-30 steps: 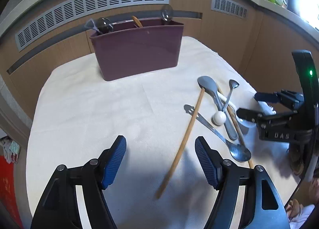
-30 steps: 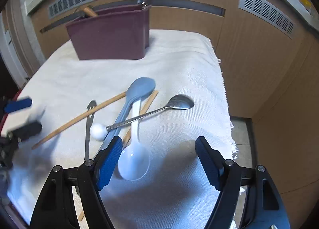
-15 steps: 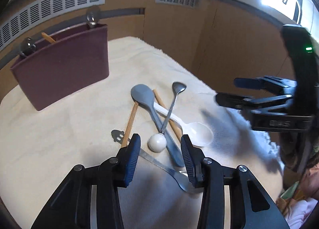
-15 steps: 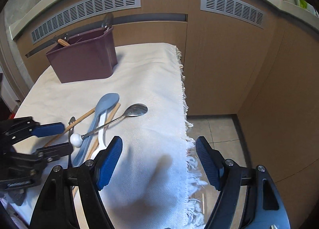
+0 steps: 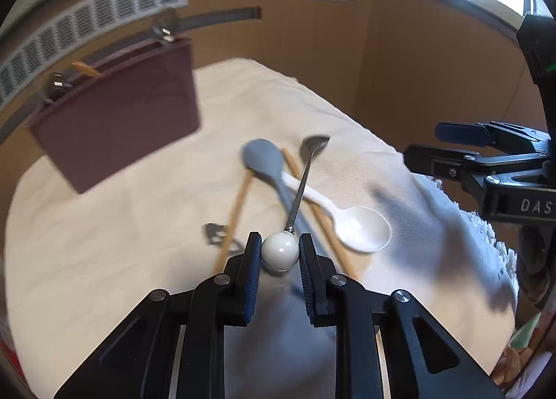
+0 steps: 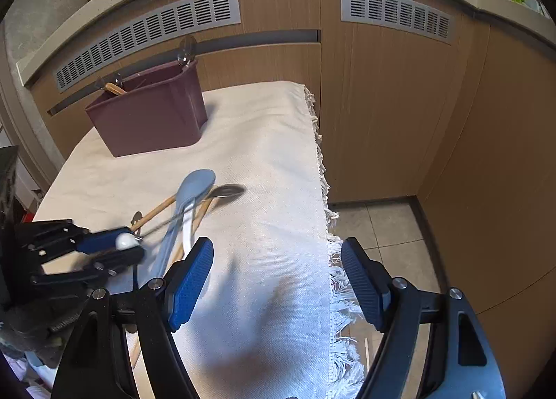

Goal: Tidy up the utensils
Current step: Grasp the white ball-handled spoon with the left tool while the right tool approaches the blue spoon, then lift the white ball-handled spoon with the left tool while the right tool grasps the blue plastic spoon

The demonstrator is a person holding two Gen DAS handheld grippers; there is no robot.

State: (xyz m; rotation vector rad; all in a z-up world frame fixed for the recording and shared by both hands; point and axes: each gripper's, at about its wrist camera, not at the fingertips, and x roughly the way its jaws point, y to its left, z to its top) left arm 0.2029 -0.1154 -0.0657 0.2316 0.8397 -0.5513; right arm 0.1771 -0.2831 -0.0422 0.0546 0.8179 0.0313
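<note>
The left gripper [image 5: 280,253] is closing its blue-padded jaws on the white ball end of a slim metal spoon [image 5: 303,183]; the ball sits between the pads, touching both. The spoon's bowl points toward 12 o'clock across a grey plastic spoon [image 5: 264,160], a white plastic spoon [image 5: 361,228] and wooden chopsticks [image 5: 236,208] on the cream cloth [image 5: 104,242]. The maroon rectangular utensil holder [image 5: 118,121] stands at 10 o'clock. The right gripper [image 6: 278,281] hangs at the cloth's fringed edge, jaws spread, nothing between them.
</note>
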